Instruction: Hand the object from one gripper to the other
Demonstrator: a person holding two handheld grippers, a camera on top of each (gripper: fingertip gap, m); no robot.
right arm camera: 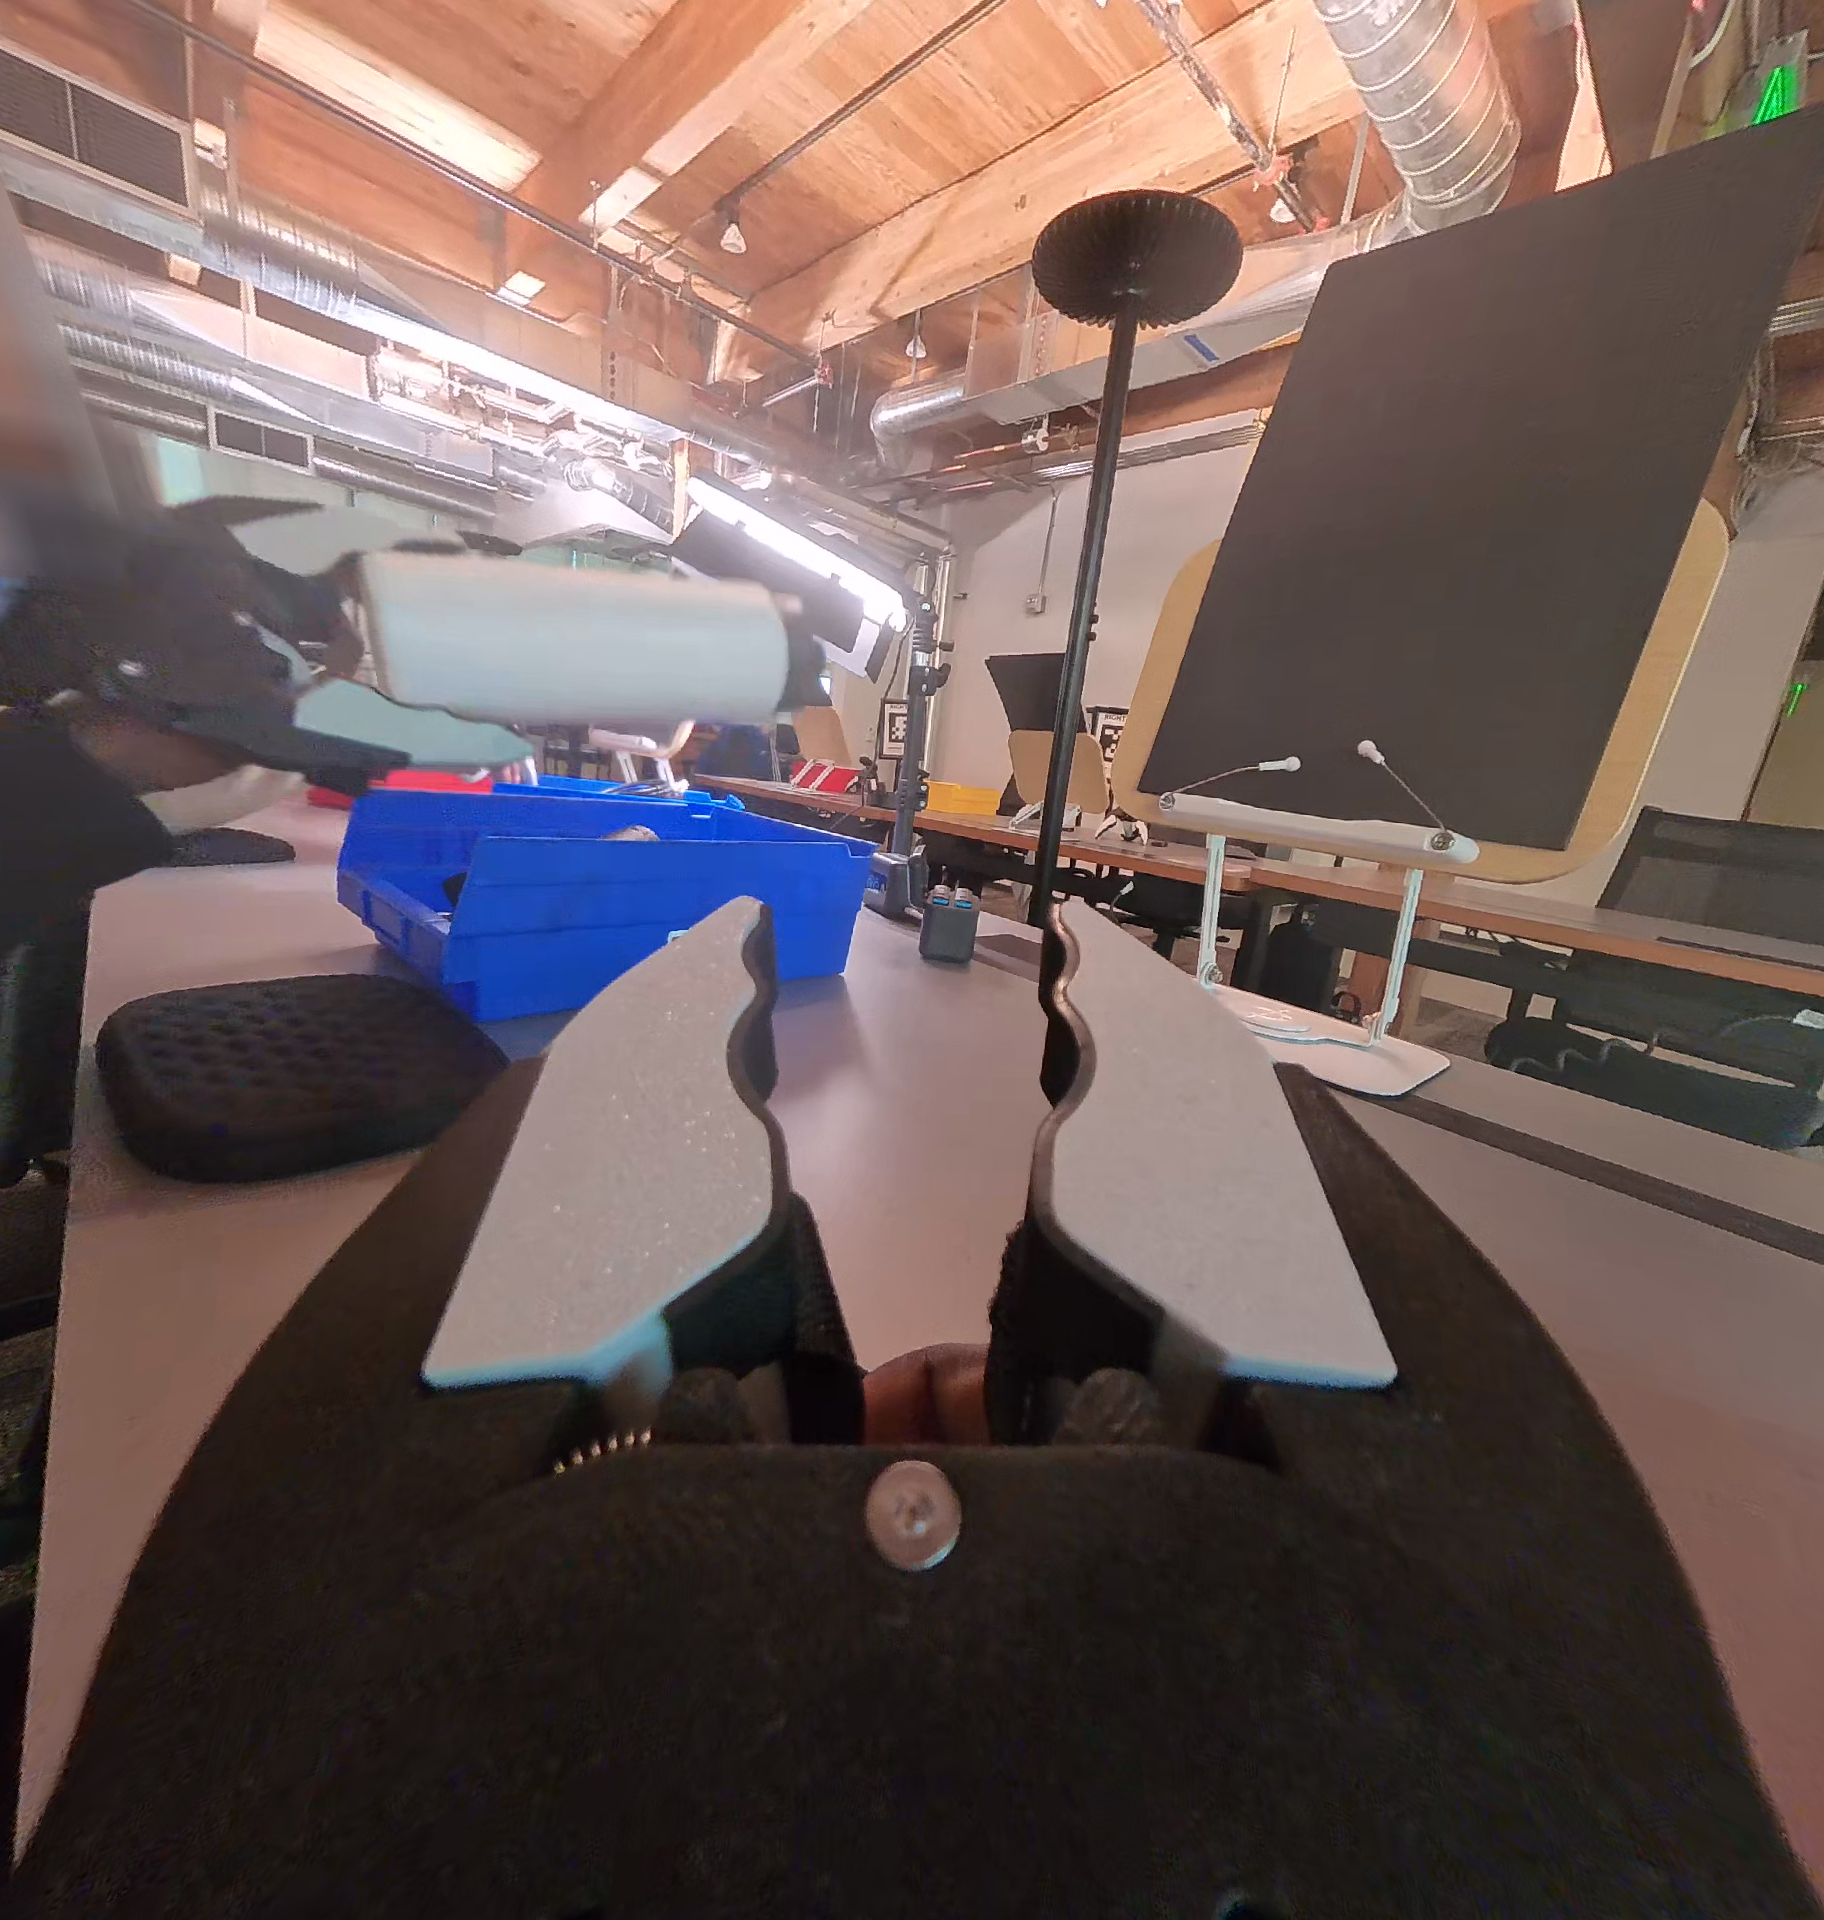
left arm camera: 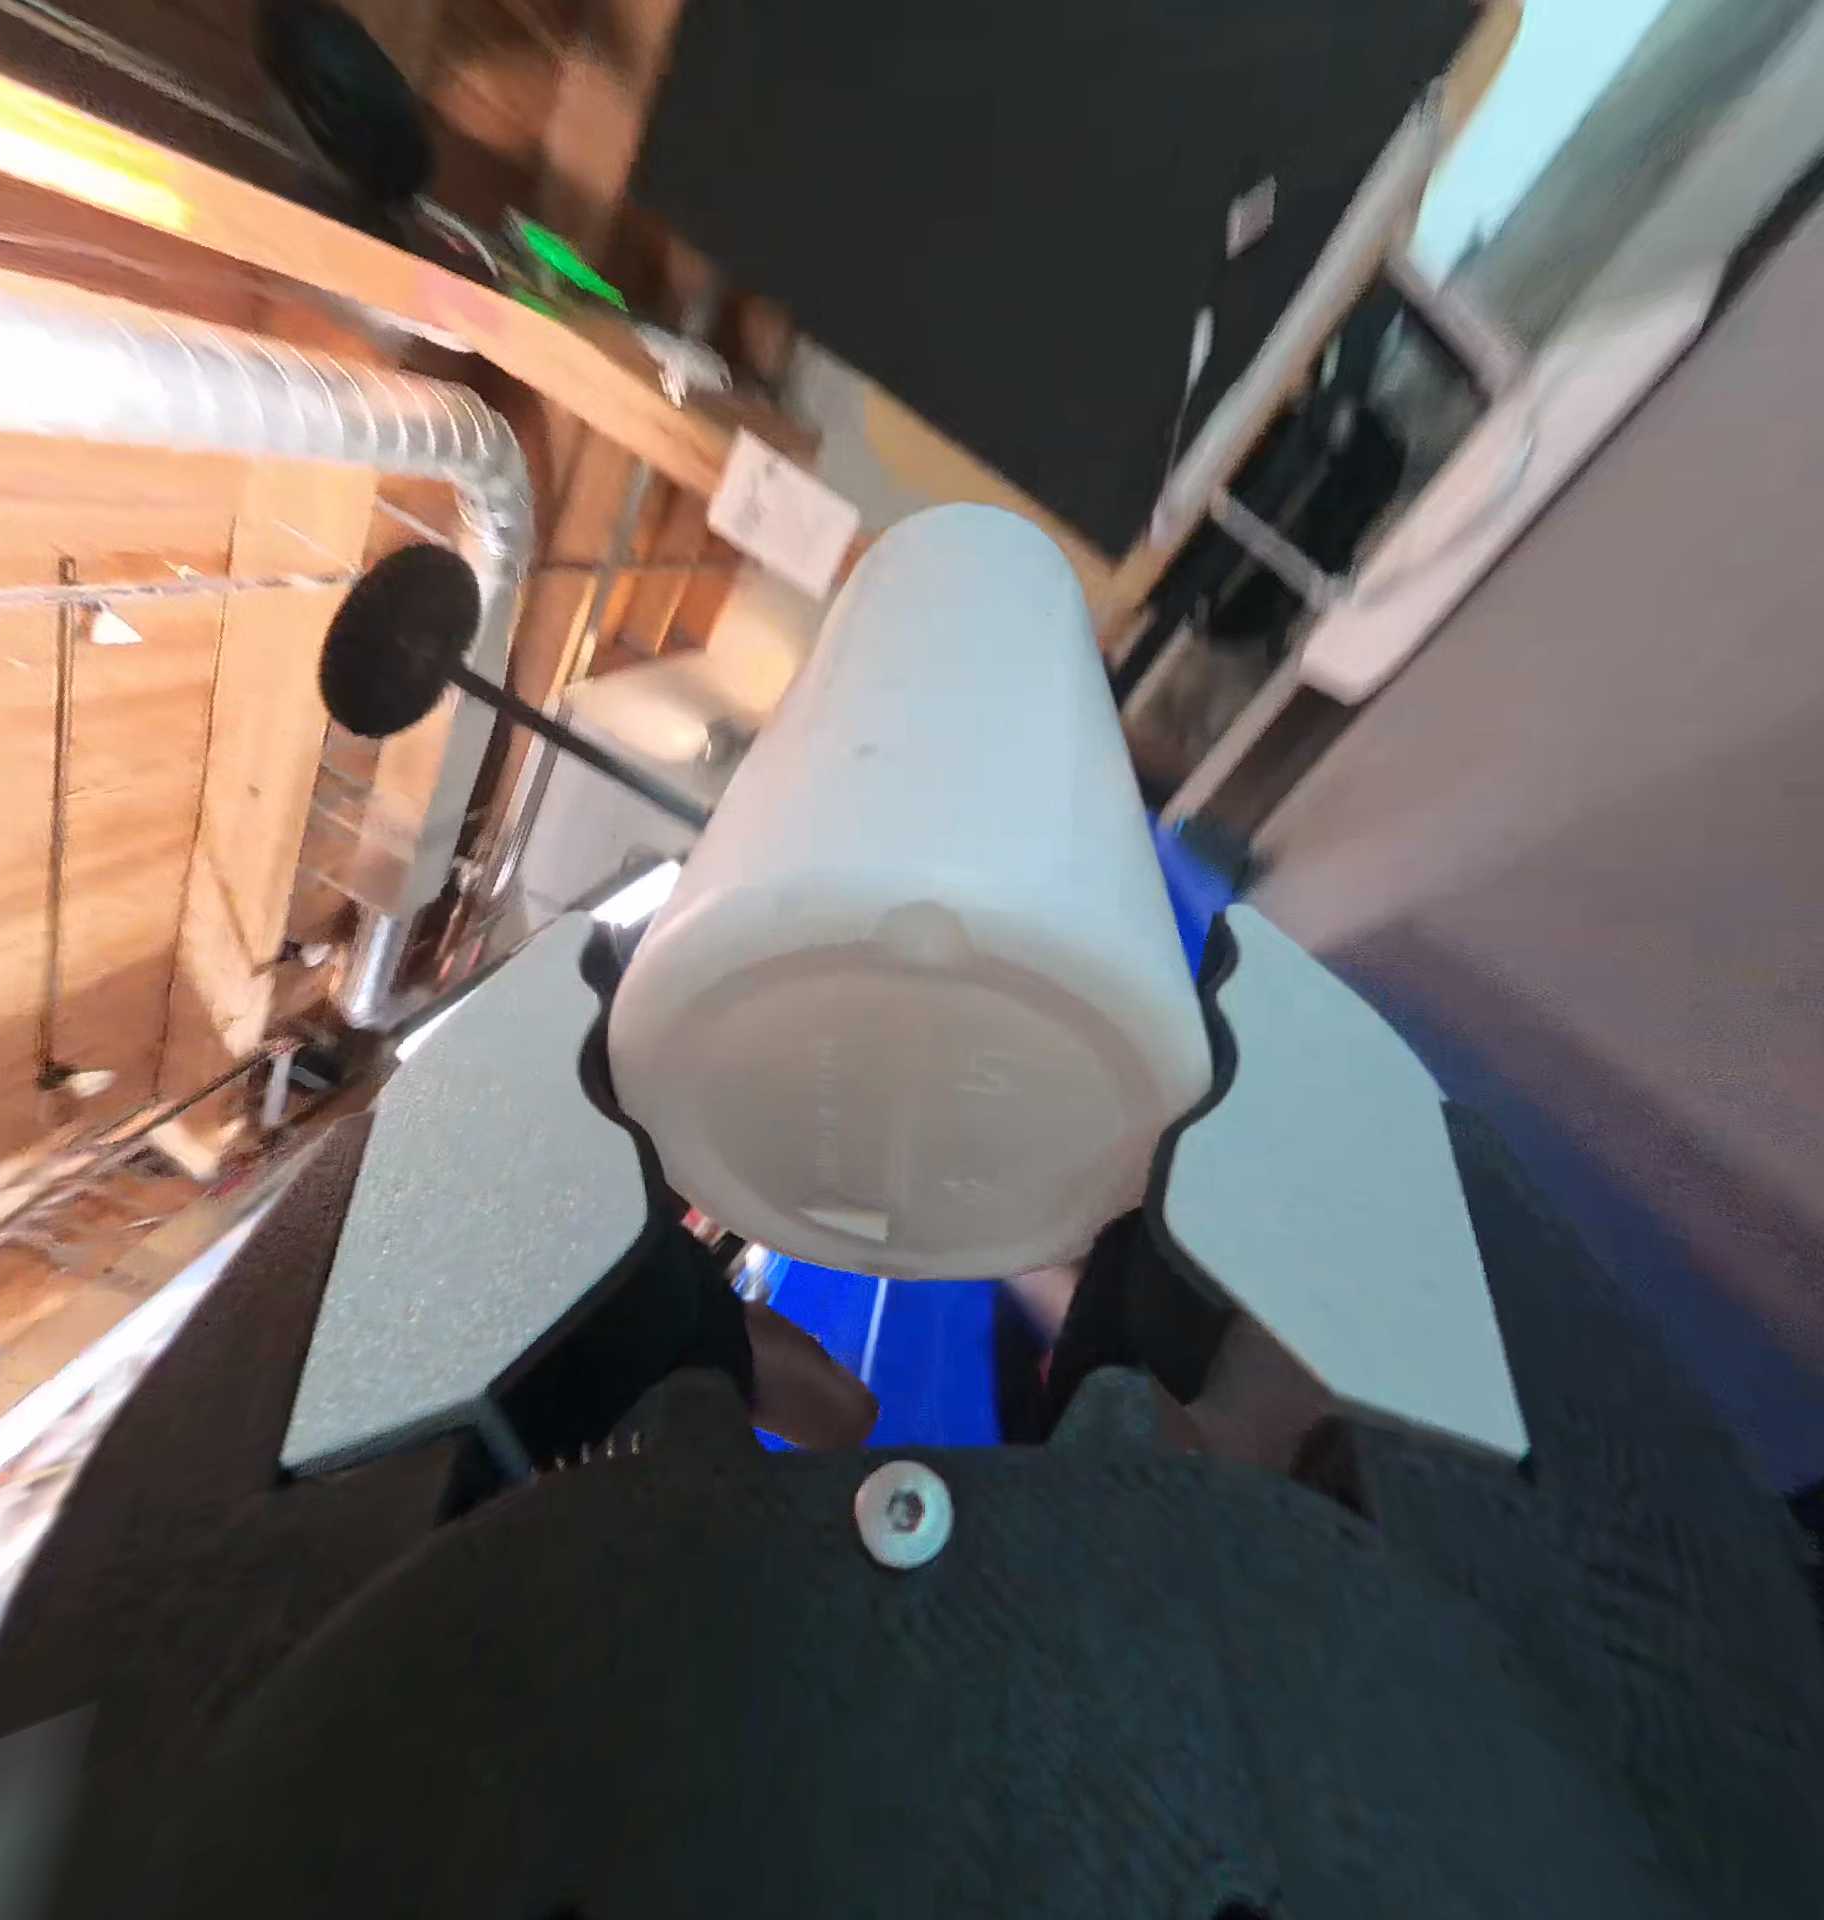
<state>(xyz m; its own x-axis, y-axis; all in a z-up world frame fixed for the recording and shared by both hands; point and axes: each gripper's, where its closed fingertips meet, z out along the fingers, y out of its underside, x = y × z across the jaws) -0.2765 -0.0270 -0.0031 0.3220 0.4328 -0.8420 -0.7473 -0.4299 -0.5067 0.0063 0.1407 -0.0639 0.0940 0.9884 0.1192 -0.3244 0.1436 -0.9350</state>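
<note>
Right wrist view shows the right gripper (right arm camera: 908,997) low over a pale grey tabletop (right arm camera: 1510,1299), its two grey fingers spread apart with nothing between them — open and empty. Ahead of it and to its left sits one blue plastic bin (right arm camera: 596,904), open-topped, with a lower front lip; something small and pale shows just over its rim, but what it is cannot be made out. Nearer than the bin, to the left of the fingers, lies one black padded cushion with a dimpled surface (right arm camera: 295,1070). Straight ahead, just past the right fingertip, one thin black rod topped by a ribbed black disc (right arm camera: 1136,260) stands upright. To the right of that, one large black flat board (right arm camera: 1490,520) leans back on a white stand.

Above the bin, up and to the left of the right gripper, the left gripper (right arm camera: 440,644) hangs in the air holding one white plastic cylindrical bottle (right arm camera: 575,649). The bottle lies roughly level, its far end pointing right, well apart from the right gripper's fingers.

In the left wrist view — strongly tilted and blurred — the left gripper (left arm camera: 903,1039) is closed on the white bottle (left arm camera: 918,831) near its flat base. Both grey fingers press the sides, and the body runs forward and away from the camera. A patch of the blue bin (left arm camera: 887,1340) shows below the bottle, between the fingers.
</note>
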